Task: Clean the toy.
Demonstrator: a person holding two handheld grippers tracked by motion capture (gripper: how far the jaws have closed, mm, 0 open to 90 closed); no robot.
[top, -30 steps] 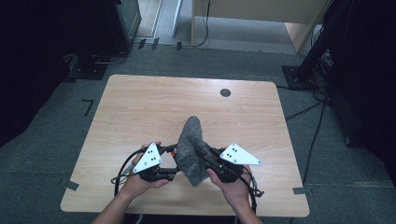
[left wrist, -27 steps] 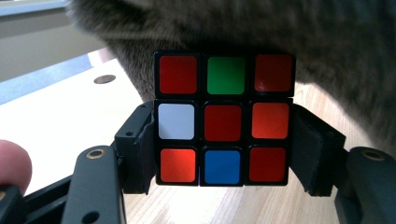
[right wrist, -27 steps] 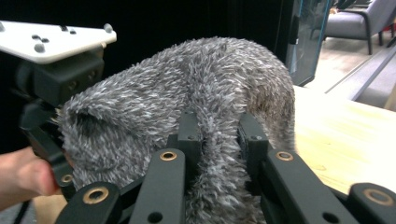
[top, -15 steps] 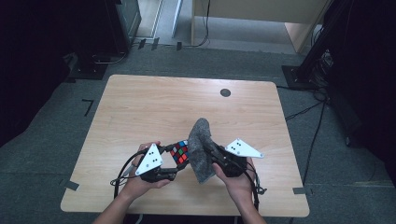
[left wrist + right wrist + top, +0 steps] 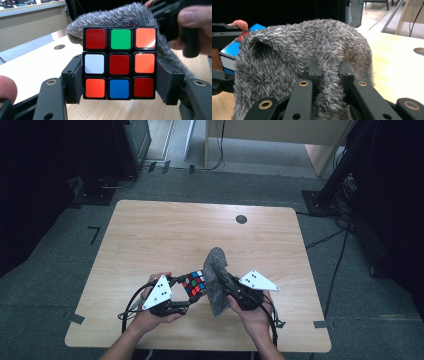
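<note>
Left gripper (image 5: 186, 292), near the front edge of the worktop (image 5: 150, 235): fingers (image 5: 75, 82) clamped on the left and right sides of a puzzle cube (image 5: 194, 284). The cube is held clear above the wood. In the left gripper view, the face toward the camera reads red, green, orange on top, then white, red, orange, then orange, blue, red.

Middle: a grey fuzzy cloth (image 5: 216, 277) stands directly right of the cube. In the left gripper view it drapes over the cube's top back edge and down behind its right side, touching it. The lower end hangs to the worktop or just above it; can't tell which.

Right gripper (image 5: 226, 282): fingers (image 5: 313, 71) nearly together, pinching a fold of the cloth between them. In the right gripper view the pile bulges out on both sides of the pinch and the cube's blue and red tiles show at far left behind the cloth.

Both hands are at the near edge. A dark round grommet (image 5: 241, 219) is well apart at the far side.
</note>
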